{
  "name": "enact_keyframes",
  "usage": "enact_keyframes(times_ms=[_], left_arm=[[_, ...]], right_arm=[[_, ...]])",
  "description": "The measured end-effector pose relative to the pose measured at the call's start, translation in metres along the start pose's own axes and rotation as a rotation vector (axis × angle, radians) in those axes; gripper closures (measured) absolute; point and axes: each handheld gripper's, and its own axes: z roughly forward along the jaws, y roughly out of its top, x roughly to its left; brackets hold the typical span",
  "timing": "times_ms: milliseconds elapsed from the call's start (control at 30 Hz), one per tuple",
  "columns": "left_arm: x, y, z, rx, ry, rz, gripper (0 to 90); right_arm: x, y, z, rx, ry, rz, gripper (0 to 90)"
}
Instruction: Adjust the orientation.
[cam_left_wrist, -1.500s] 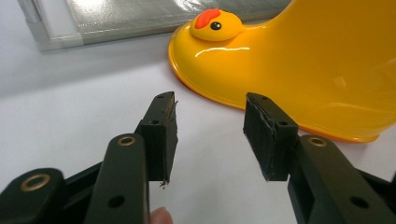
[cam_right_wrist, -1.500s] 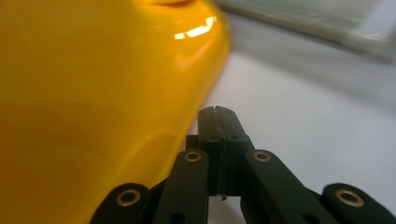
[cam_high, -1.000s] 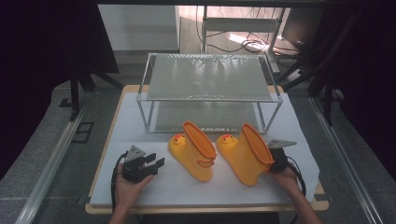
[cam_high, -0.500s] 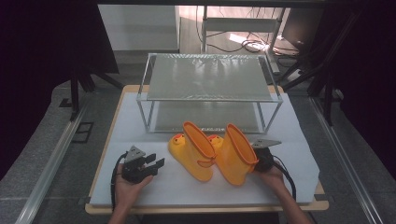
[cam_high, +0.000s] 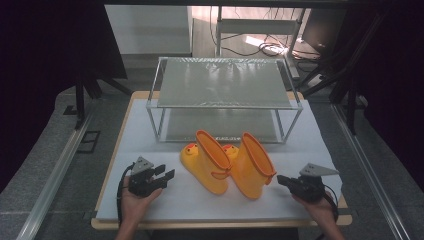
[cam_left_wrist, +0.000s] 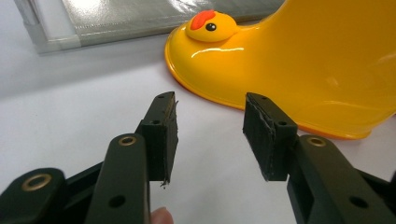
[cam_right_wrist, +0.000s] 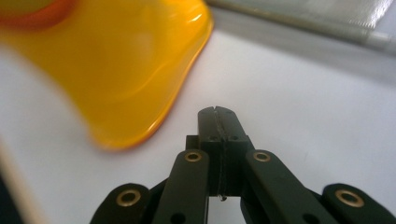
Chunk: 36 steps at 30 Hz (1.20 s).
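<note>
Two yellow duck-faced rubber boots stand side by side on the white table cover (cam_high: 150, 135), the left boot (cam_high: 207, 162) close against the right boot (cam_high: 252, 167). My left gripper (cam_high: 167, 175) rests left of them, open and empty. In the left gripper view the open jaws (cam_left_wrist: 210, 98) point at the left boot's toe (cam_left_wrist: 261, 60), a short gap away. My right gripper (cam_high: 280, 180) sits right of the right boot, shut on nothing and apart from it. In the right gripper view the shut gripper (cam_right_wrist: 217, 112) points past the boot's sole edge (cam_right_wrist: 116, 70).
A two-tier metal shelf rack (cam_high: 225, 82) with grey panels stands just behind the boots. The table's wooden front edge (cam_high: 200, 222) runs close below both hands. Dark frames and cables surround the table.
The right gripper nudged the right boot leftward against the left boot, then pulled back to the right and toward the front edge. The left gripper has stayed still.
</note>
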Motion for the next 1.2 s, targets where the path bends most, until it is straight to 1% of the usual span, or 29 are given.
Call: enact_keyframes(times_ms=[67,133,167,200,233,333,400,533,633,700,733,767,833,867,933,1033,1100,1167,1200], left_arm=[[-0.001,0.000,0.000,-0.001,0.000,0.000,54.7],[-0.001,0.001,0.000,0.000,-0.001,0.001,54.7],[-0.002,0.001,0.001,0.001,-0.002,0.001,54.7],[-0.002,0.001,0.001,0.002,-0.003,0.003,54.7],[-0.003,0.001,0.002,0.003,-0.004,0.004,54.7],[-0.004,0.001,0.002,0.004,-0.007,0.008,54.6],[-0.003,0.000,0.002,0.004,-0.006,0.006,54.6],[0.001,-0.001,0.001,0.004,0.000,-0.002,54.6],[0.002,-0.001,0.000,0.001,0.001,-0.006,54.6],[0.001,-0.001,0.000,0.000,0.001,-0.005,54.7],[0.001,-0.001,0.000,0.001,0.000,-0.004,54.7],[0.001,-0.001,0.000,0.003,0.000,-0.002,54.7],[0.000,-0.001,0.001,0.006,-0.001,0.000,54.6],[0.000,-0.001,0.002,0.007,-0.001,0.000,54.6],[0.000,-0.001,0.003,0.009,-0.001,0.000,54.6],[0.000,-0.001,0.003,0.012,-0.001,-0.002,54.6],[0.000,-0.002,0.003,0.011,-0.002,-0.002,54.6],[0.000,-0.002,0.003,0.010,-0.003,-0.002,54.6],[0.000,-0.002,0.003,0.010,-0.004,-0.002,54.7]], right_arm=[[0.010,-0.009,-0.010,-0.008,0.010,-0.007,89.8],[0.020,-0.015,-0.013,-0.004,0.028,-0.023,89.8],[0.020,-0.015,-0.013,-0.004,0.028,-0.023,89.8],[0.031,-0.019,-0.013,0.005,0.049,-0.043,89.7],[0.031,-0.019,-0.013,0.005,0.049,-0.043,89.7],[0.042,-0.018,-0.004,0.020,0.084,-0.064,89.8],[0.046,-0.015,0.002,0.021,0.089,-0.070,89.8],[0.049,-0.008,0.014,0.017,0.089,-0.063,89.8],[0.049,-0.005,0.018,0.016,0.092,-0.062,89.7],[0.048,-0.005,0.018,0.017,0.086,-0.060,89.7],[0.047,-0.006,0.018,0.017,0.072,-0.059,89.7],[0.045,-0.006,0.019,0.022,0.057,-0.053,89.7],[0.041,-0.006,0.022,0.019,0.071,-0.025,89.7],[0.041,-0.005,0.023,0.017,0.076,-0.023,89.7],[0.044,-0.003,0.026,0.018,0.069,-0.037,89.7],[0.047,0.001,0.032,0.014,0.069,-0.034,89.7],[0.048,0.004,0.036,0.017,0.058,-0.034,89.7],[0.045,0.007,0.038,0.014,0.056,-0.033,89.7],[0.041,0.009,0.039,0.013,0.058,-0.025,89.7]])
